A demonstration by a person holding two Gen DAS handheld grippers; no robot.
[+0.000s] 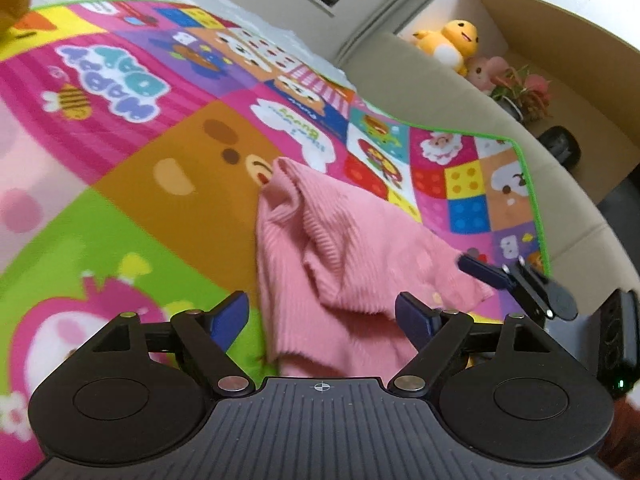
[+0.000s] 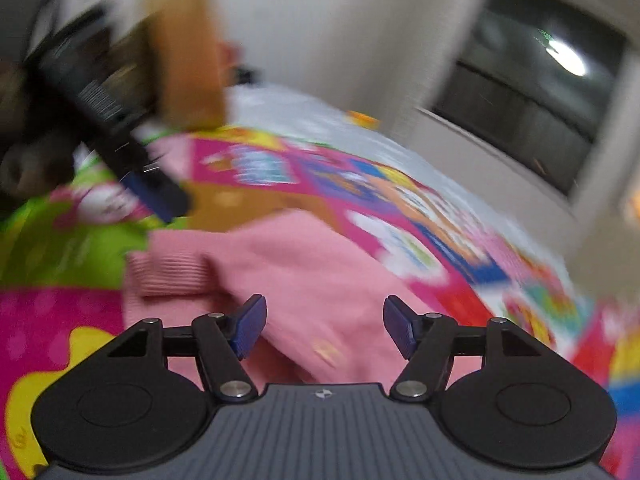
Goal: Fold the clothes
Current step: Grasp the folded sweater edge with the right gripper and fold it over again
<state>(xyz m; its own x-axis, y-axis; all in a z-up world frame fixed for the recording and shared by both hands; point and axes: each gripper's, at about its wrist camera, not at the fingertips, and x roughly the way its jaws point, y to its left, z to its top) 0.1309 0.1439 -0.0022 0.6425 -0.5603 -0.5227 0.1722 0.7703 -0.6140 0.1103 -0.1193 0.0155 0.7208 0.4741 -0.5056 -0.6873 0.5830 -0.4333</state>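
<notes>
**Pink garment bunched on the play mat, both jaws spread**

Left wrist view: the left gripper (image 1: 322, 316) hangs over a crumpled pink ribbed garment (image 1: 340, 248), jaws wide apart and holding nothing. The garment's near edge is hidden behind the gripper body. It lies on a colourful cartoon play mat (image 1: 140, 140) with a green border. The right gripper (image 1: 516, 280) enters at the right edge, partly cut off. Beyond the mat, a beige surface and a cardboard box holding a yellow plush toy (image 1: 452, 42).

Right wrist view: heavily blurred. The right gripper (image 2: 324, 330), jaws apart and empty, sits above the garment (image 2: 304, 272). The left gripper (image 2: 156, 192) smears in from upper left. A dark window (image 2: 532, 92) shows behind.
</notes>
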